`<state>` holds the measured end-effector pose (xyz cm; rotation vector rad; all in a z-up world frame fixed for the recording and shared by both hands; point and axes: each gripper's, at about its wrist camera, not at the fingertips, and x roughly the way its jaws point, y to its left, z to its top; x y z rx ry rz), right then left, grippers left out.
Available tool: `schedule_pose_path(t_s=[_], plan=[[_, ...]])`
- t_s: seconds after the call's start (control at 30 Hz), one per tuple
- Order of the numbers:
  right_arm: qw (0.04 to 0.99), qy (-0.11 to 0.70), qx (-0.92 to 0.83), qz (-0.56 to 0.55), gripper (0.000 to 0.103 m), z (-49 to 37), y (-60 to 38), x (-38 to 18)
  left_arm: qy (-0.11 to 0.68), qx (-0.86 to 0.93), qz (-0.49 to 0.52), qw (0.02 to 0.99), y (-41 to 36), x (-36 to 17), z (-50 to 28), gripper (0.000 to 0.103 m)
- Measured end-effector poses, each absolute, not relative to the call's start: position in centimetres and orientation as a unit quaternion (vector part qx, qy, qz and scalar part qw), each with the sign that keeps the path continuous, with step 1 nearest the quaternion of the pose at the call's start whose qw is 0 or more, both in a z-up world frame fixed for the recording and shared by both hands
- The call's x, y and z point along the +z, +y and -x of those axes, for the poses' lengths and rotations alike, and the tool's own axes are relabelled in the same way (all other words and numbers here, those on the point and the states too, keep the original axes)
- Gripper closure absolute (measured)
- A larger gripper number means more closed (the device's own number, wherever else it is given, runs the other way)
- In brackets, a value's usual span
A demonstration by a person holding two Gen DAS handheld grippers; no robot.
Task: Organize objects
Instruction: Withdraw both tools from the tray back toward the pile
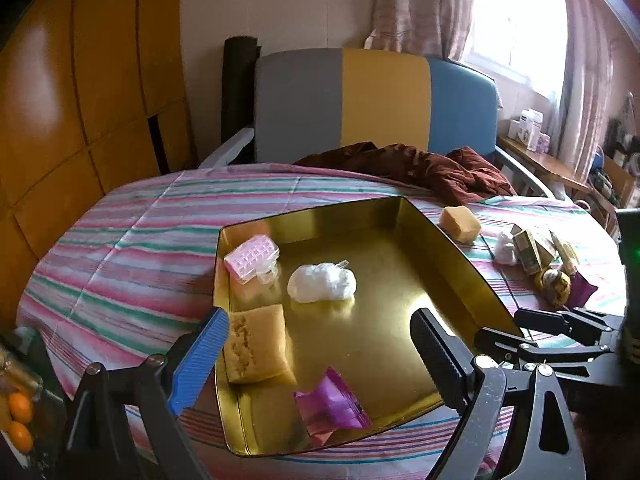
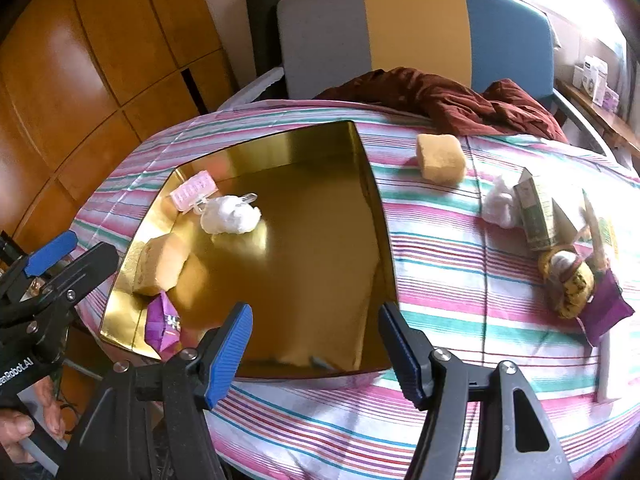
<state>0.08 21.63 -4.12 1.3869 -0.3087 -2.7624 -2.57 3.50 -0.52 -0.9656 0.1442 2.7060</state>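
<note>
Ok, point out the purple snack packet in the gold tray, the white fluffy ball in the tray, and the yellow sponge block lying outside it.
Purple snack packet (image 1: 330, 408): left wrist view, centre of wrapper.
White fluffy ball (image 1: 322, 282): left wrist view, its middle.
Yellow sponge block (image 2: 441, 158): right wrist view, top face.
</note>
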Motion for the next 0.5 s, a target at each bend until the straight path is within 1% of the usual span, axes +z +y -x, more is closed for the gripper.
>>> schedule_pose_path(t_s=[0.5], plan=[[-0.048,-0.129,-0.884,-0.446,0.037,-1.9,27.7,-3.7,0.099,0.93,0.313,0.168,6.7,0.2,1.7,0.01]])
